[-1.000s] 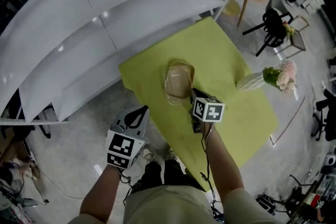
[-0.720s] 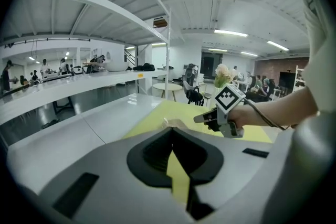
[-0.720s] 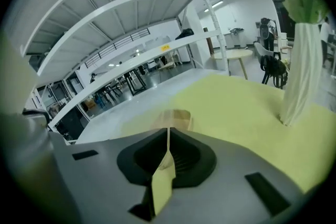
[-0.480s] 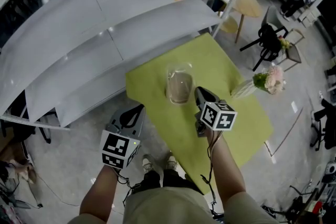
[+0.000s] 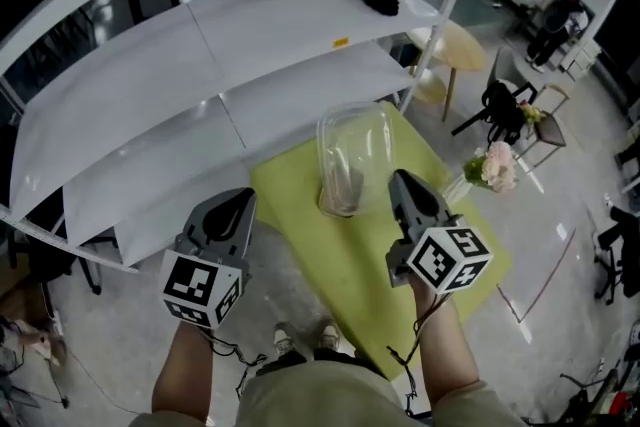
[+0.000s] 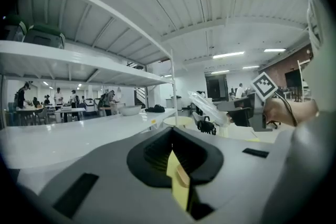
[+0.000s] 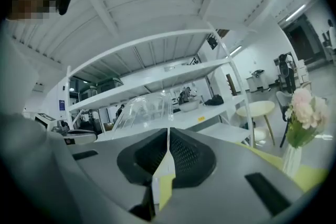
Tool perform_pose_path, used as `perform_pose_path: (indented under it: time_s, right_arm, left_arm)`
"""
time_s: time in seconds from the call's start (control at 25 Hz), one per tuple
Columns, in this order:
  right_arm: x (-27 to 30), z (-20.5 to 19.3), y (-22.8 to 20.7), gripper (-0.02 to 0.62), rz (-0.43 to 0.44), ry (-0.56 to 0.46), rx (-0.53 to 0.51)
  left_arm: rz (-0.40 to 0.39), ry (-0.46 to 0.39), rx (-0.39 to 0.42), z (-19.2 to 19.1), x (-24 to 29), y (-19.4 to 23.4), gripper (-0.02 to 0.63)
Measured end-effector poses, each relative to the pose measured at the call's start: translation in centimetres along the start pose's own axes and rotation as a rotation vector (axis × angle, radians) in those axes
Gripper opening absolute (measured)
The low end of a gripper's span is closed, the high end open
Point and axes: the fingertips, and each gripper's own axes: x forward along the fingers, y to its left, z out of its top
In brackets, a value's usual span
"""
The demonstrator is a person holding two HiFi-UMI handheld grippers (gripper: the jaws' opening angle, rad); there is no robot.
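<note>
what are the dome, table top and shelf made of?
Dome: clear and glossy, thin plastic by the look, possibly glass; the table shows through it and its wall glints.
Table top: matte yellow-green, cloth or laminate, cannot tell which.
Shelf: smooth white, probably painted metal or laminate, with soft light reflections.

Held forward, left gripper [image 5: 238, 201], right gripper [image 5: 402, 181], jaws together

Open-plan lab-office: white shelving [image 5: 280, 25], office chairs [image 5: 503, 110], ceiling strip lights [image 6: 228, 54].
</note>
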Motion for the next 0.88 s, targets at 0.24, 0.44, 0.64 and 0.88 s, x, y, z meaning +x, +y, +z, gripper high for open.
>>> perform_pose_path:
  time_s: [0.24, 0.44, 0.64, 0.88]
  right_arm:
    - [-5.6, 5.4, 5.5, 0.02, 0.071, -0.147, -0.013]
    - [-10.3, 7.4, 9.5, 0.02, 0.115, -0.199, -0.046]
    - [-13.6, 8.2, 12.2, 0.02, 0.139, -0.223, -0.117]
    - [-15.1, 6.7, 13.1, 0.02, 0.133, -0.183, -0.182]
  left_arm:
    - [0.006, -0.094, 0.074, 5.3, -4.7, -1.8, 0.006]
    - [0.014, -0.141, 0.112, 7.6, -8.8, -3.3, 0.006]
    - [0.047, -0.158, 0.115, 7.9, -11.6, -3.6, 0.006]
    - [0.064, -0.132, 0.073, 6.2, -13.0, -4.5, 0.006]
